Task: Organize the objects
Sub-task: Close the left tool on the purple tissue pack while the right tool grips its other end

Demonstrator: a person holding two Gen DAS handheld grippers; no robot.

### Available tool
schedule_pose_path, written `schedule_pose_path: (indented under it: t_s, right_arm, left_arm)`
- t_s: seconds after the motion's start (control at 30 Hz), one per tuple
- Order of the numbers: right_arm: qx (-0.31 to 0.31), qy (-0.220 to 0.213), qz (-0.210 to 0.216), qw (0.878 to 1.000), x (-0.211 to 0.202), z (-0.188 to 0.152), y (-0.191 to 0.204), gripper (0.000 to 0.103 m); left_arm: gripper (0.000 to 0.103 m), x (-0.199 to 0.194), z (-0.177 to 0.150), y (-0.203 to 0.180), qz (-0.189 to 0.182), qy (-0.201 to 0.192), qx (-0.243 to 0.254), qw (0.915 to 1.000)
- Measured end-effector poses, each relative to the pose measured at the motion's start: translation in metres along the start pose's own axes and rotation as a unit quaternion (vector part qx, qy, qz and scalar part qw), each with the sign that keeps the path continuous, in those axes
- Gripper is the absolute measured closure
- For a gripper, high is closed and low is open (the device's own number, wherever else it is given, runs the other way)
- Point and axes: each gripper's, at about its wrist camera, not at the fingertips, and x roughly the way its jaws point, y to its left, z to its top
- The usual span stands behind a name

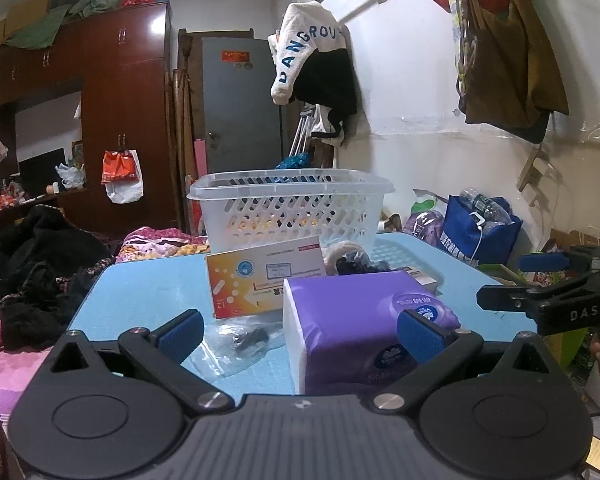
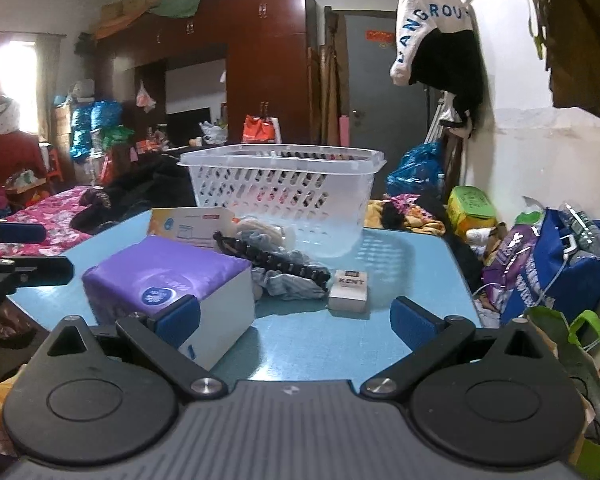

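**Nothing in the basket yet: the sorting is all ahead of us**

We judge the task barely started. Both views look low across the blue table [image 2: 339, 344] from its near edge, and every loose thing lies on the tabletop.

Going left to right, we hold the left gripper [image 1: 300, 332] over the near edge with its jaws spread wide and gripping nothing. Between them lie a small clear bag [image 1: 244, 338] with something dark inside and, to its right, the purple tissue pack [image 1: 351, 320], near the edge. Behind these an orange-and-white box [image 1: 260, 280] stands leaning, closer to the middle. Further right comes a tangle of cloth and a dark beaded strap [image 2: 276, 264], then a small white pack [image 2: 348, 290] lying flat.

The white basket [image 2: 284, 192] stands at the far edge, beyond them all. Through its slotted walls we see only the room behind, so it looks empty, though its floor is not fully visible.

The right gripper [image 2: 296, 324] hovers over bare table at the near right, jaws spread and empty too.

What remains, we think, is everything: each item has to be picked up and moved into the basket.
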Motion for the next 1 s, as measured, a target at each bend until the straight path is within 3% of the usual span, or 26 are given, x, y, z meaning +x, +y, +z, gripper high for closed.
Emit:
schedule_pose_path:
  t_s: [0.1,0.33,0.47,0.57,0.8,1.0]
  right_arm:
    - [0.008,0.001,0.010,1.000,0.001,0.000,-0.002,0.000]
    - [-0.001,-0.023,0.016,1.000,-0.002,0.000,-0.003,0.000]
    - [-0.008,-0.017,0.060,0.998,-0.002,-0.002,0.000,0.000]
    - [-0.025,-0.013,0.079,0.996,-0.002,-0.004,0.008,0.000]
    - [-0.036,-0.011,0.131,0.991,0.011,-0.013,0.023,0.000]
    - [-0.046,0.002,0.180,0.983,0.025,-0.013,0.022,0.006]
  left_arm:
    - [0.000,-0.003,0.000,0.002,-0.004,-0.012,-0.003,0.9999]
    - [0.000,-0.008,0.004,0.019,-0.011,-0.092,-0.001,0.9957]
    - [0.000,0.004,-0.001,0.028,-0.029,-0.059,-0.002,0.9978]
    - [0.000,0.012,-0.009,0.036,-0.067,-0.044,-0.010,0.9968]
    - [0.013,0.031,-0.015,0.053,-0.129,-0.030,-0.043,0.9902]
    - [0.023,0.041,-0.025,0.044,-0.178,-0.027,0.007,0.9836]
